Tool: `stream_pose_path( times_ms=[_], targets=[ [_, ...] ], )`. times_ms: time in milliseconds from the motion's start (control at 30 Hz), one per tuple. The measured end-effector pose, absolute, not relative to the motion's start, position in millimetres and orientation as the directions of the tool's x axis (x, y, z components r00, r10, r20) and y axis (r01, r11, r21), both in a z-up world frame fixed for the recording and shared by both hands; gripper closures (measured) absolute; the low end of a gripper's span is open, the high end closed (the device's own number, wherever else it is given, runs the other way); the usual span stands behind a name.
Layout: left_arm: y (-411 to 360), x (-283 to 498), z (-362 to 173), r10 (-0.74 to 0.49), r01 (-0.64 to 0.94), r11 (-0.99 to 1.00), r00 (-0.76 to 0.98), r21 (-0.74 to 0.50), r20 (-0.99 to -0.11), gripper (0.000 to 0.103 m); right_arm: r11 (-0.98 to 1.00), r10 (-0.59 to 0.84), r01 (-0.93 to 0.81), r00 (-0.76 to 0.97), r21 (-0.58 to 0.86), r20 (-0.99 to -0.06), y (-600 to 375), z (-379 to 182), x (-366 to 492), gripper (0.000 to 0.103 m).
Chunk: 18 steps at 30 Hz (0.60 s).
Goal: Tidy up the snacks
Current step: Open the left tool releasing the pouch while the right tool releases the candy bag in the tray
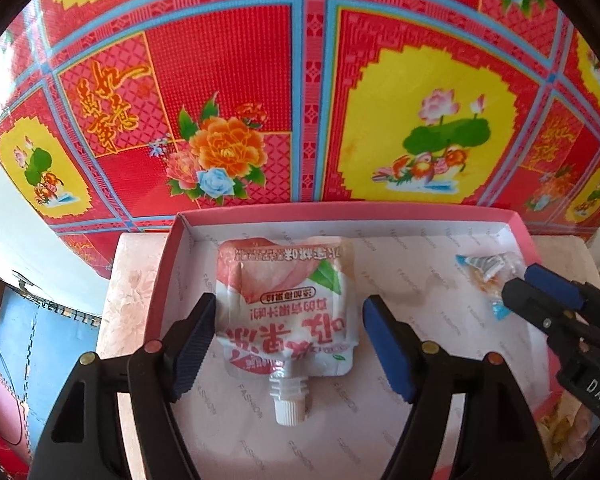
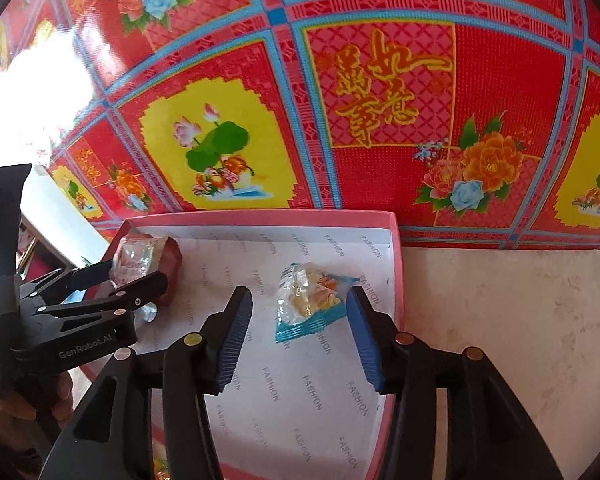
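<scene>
A peach drink pouch [image 1: 286, 304] with a white screw cap lies in a pink box [image 1: 340, 212] lined with white paper. My left gripper [image 1: 288, 340] is open, its fingers either side of the pouch without touching it. A small snack packet [image 2: 308, 304] with blue edges lies at the box's right side; it also shows in the left wrist view [image 1: 486, 276]. My right gripper [image 2: 300, 340] is open around this packet, apart from it. The left gripper [image 2: 120, 280] and the pouch [image 2: 148, 264] also show in the right wrist view.
The box [image 2: 396, 280] sits on a pale marbled surface [image 2: 500, 320] against a red, yellow and blue patterned wall covering [image 1: 300, 100]. A blue cloth [image 1: 48, 344] lies below at the left.
</scene>
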<state>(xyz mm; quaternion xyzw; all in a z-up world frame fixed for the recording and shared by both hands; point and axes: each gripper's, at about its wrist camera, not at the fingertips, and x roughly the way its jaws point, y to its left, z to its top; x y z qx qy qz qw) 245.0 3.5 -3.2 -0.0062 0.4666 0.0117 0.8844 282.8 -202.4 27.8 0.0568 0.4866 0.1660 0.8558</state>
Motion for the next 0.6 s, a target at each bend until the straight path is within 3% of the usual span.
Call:
stream_pose_path(
  times_ms=[600],
  targets=[
    [6.3, 215.6, 21.5, -0.001, -0.029, 0.999, 0.579, -0.022, -0.816, 0.025, 0.934, 0.35, -0.254, 0.493, 0.253, -0.797, -197.7, 64.8, 247.6, 0.051]
  ],
)
